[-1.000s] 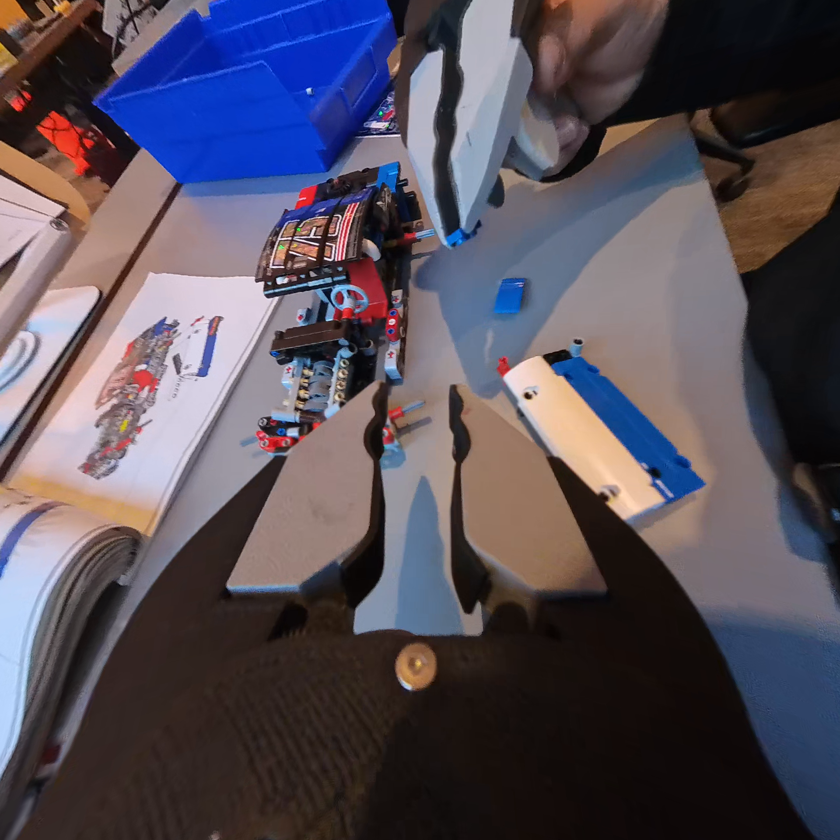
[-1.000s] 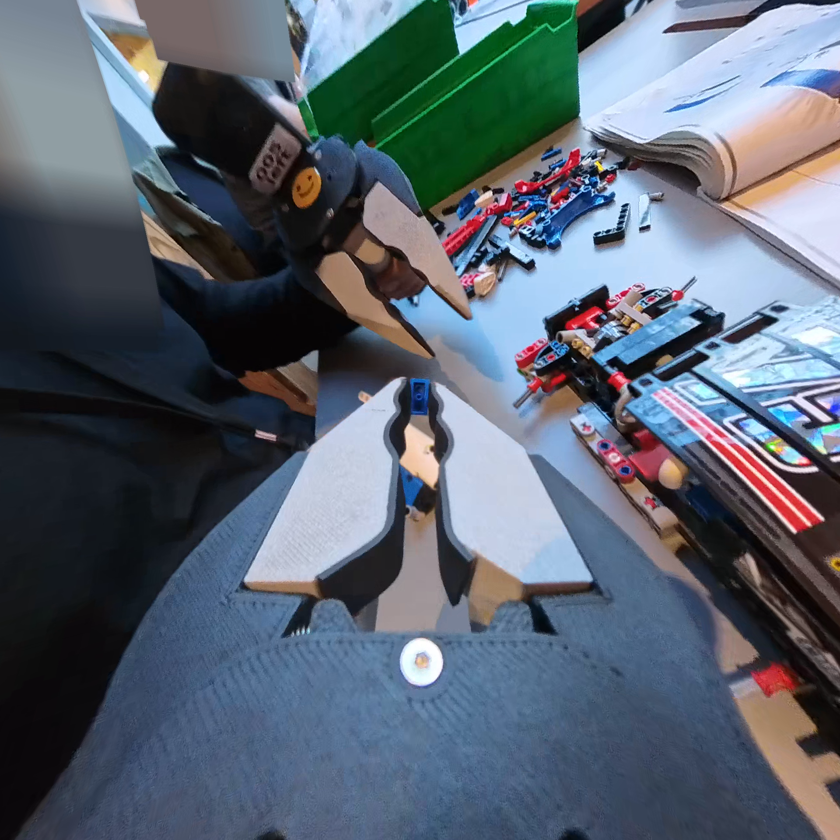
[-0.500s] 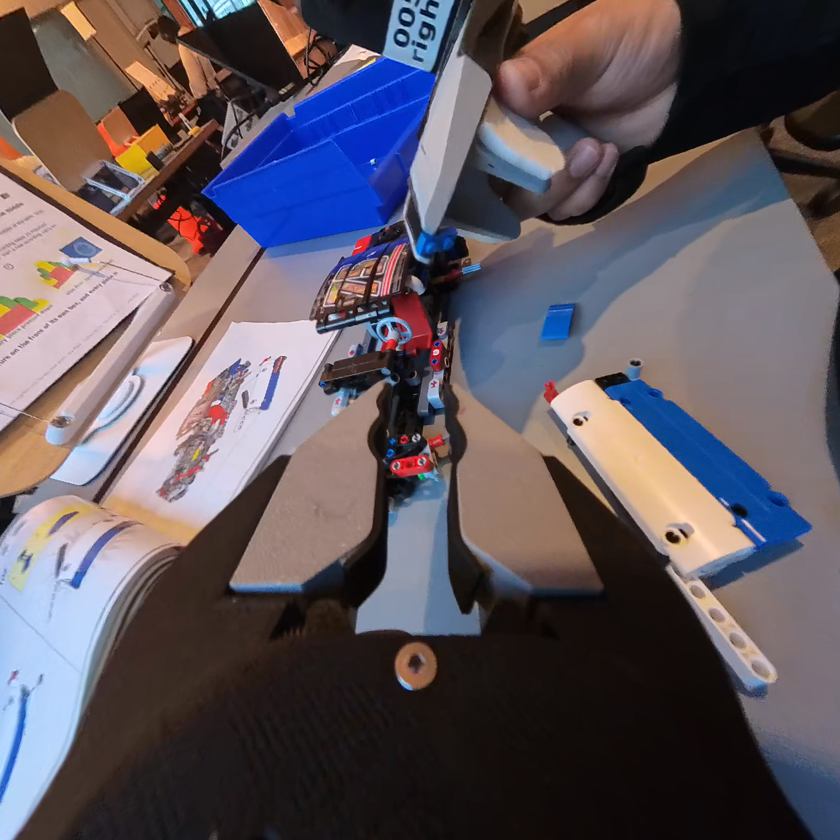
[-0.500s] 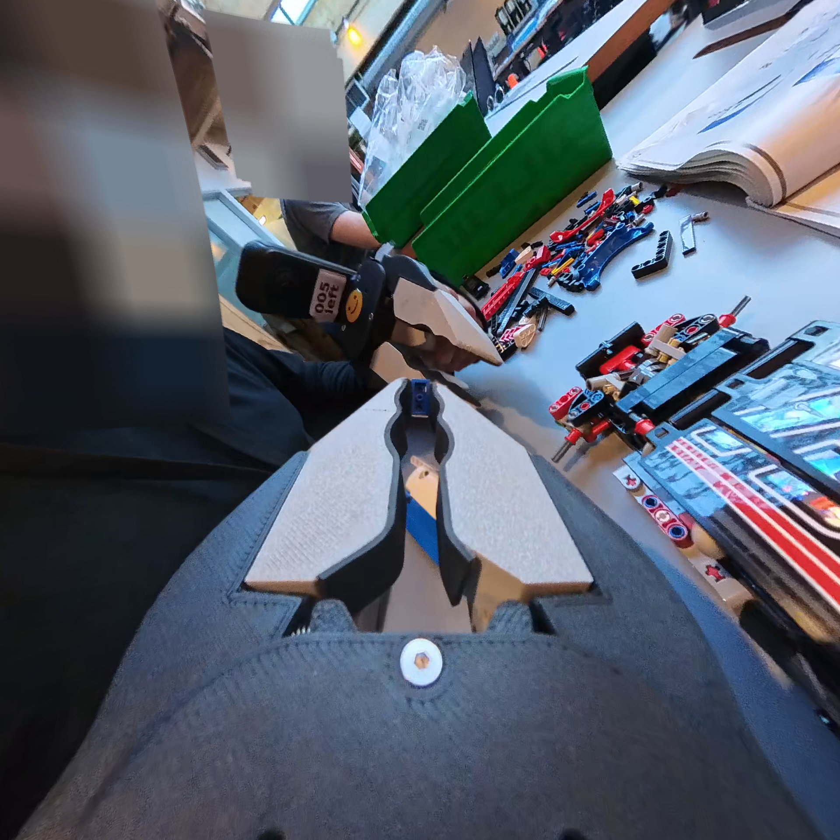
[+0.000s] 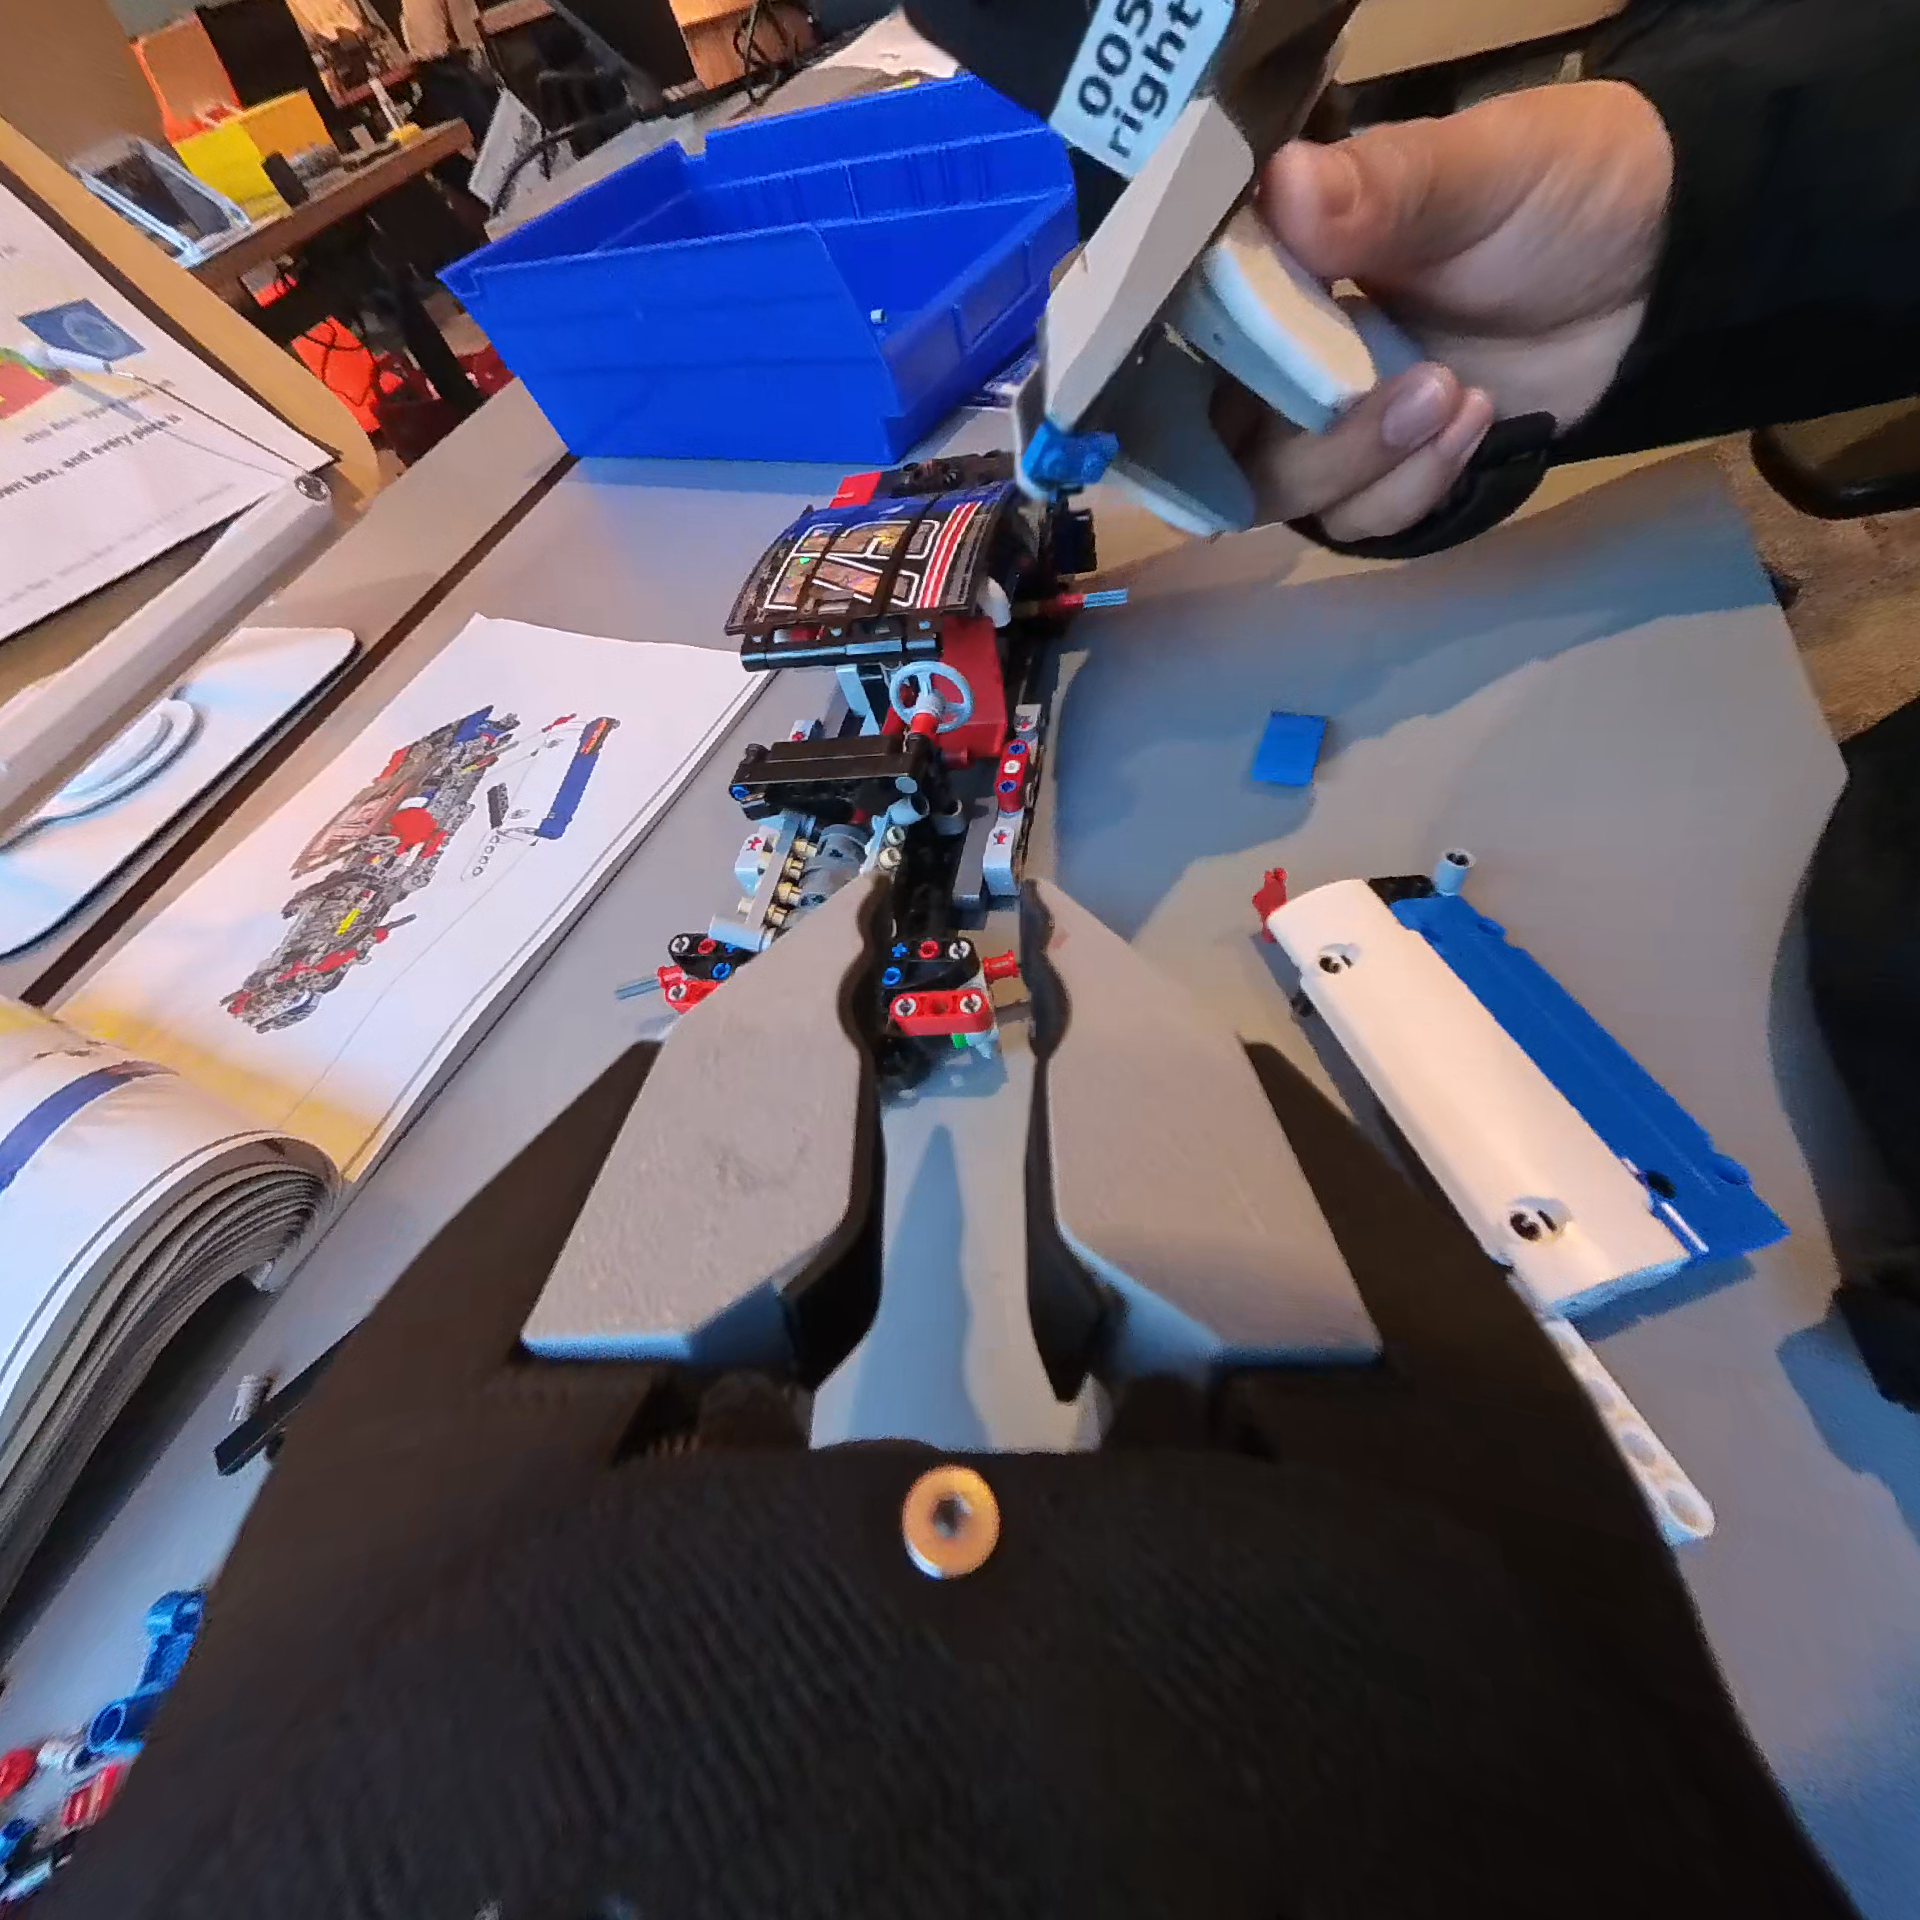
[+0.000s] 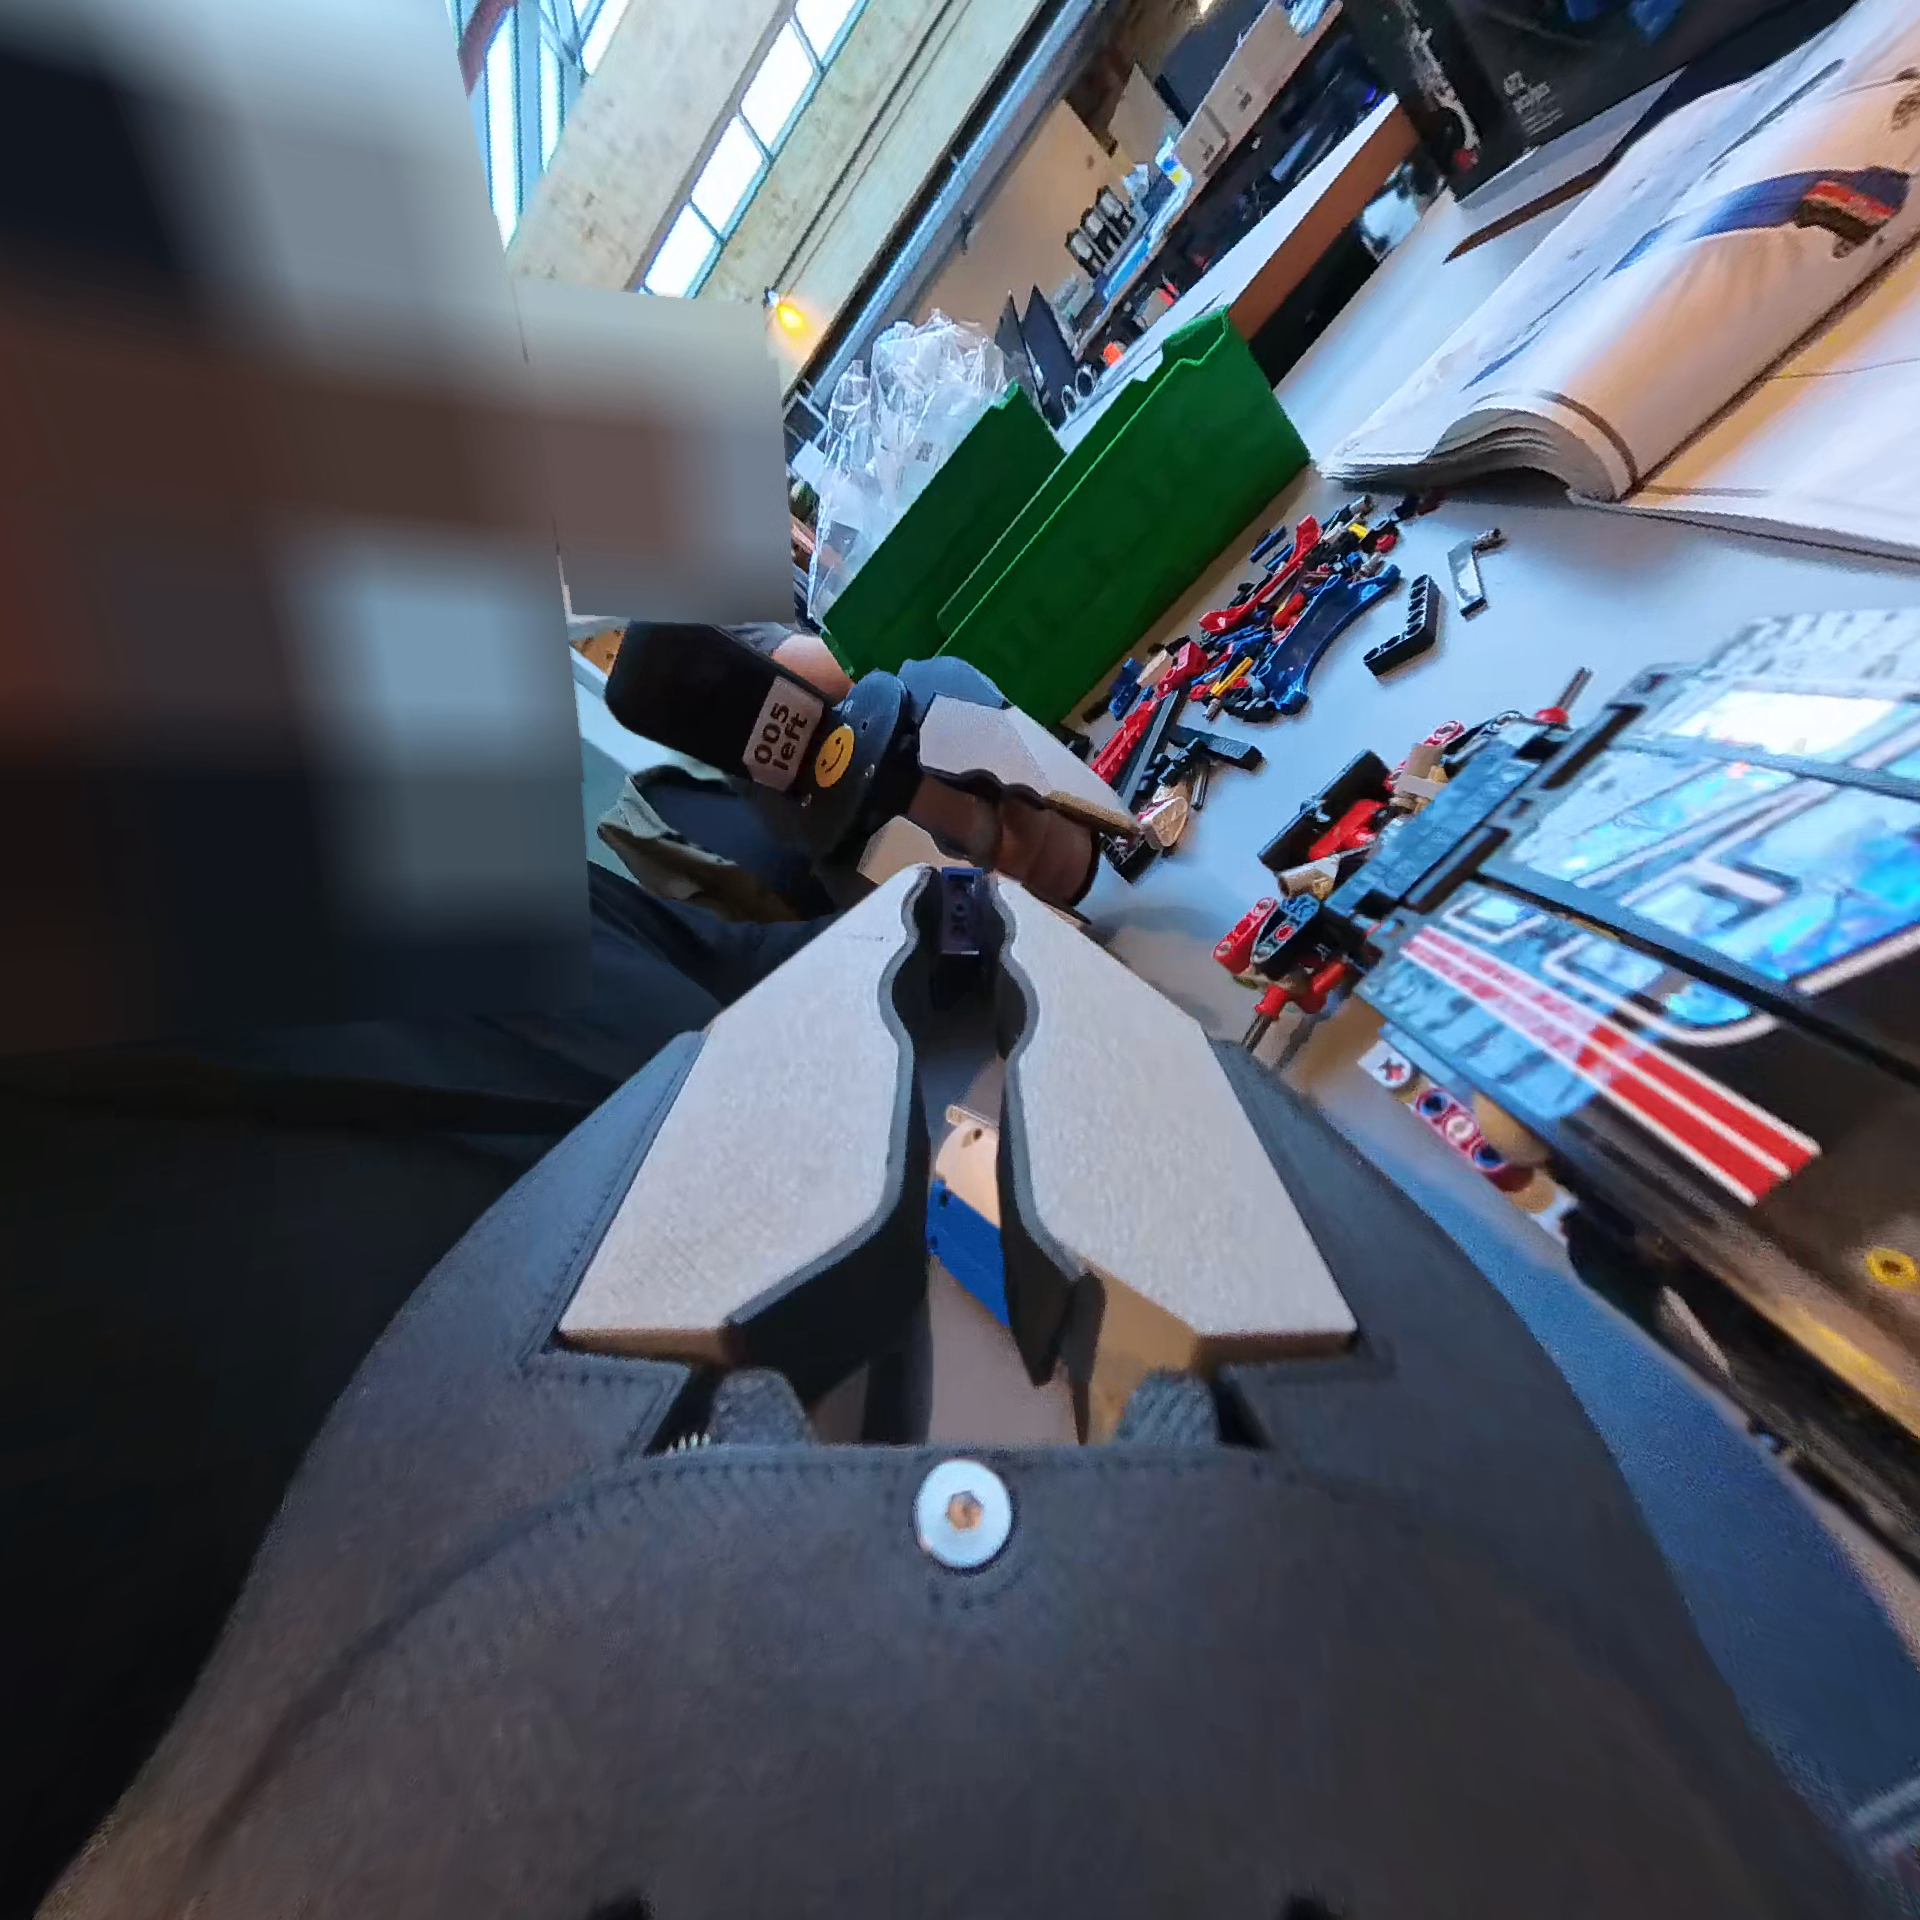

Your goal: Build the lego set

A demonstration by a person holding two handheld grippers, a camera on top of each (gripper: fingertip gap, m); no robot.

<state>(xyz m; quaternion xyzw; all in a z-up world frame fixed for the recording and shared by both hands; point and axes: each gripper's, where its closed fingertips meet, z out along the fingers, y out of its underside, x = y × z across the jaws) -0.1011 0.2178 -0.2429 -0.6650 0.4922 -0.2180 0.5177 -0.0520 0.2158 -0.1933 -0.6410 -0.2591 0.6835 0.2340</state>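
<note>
The right gripper [image 6: 958,902] pinches a small blue brick [image 5: 1062,454] at its fingertips, held just above the rear of the partly built Lego car [image 5: 894,748] on the grey table [image 5: 1455,675]. The left gripper [image 5: 948,925] hangs parted and empty at the car's front end, beside a white-and-blue panel [image 5: 1475,1070] and the open instruction book [image 5: 416,862].

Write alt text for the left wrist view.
The right gripper, held in a hand, pinches a small blue brick above the rear of a partly built lego car. The open left gripper straddles the car's front on a grey table.
</note>
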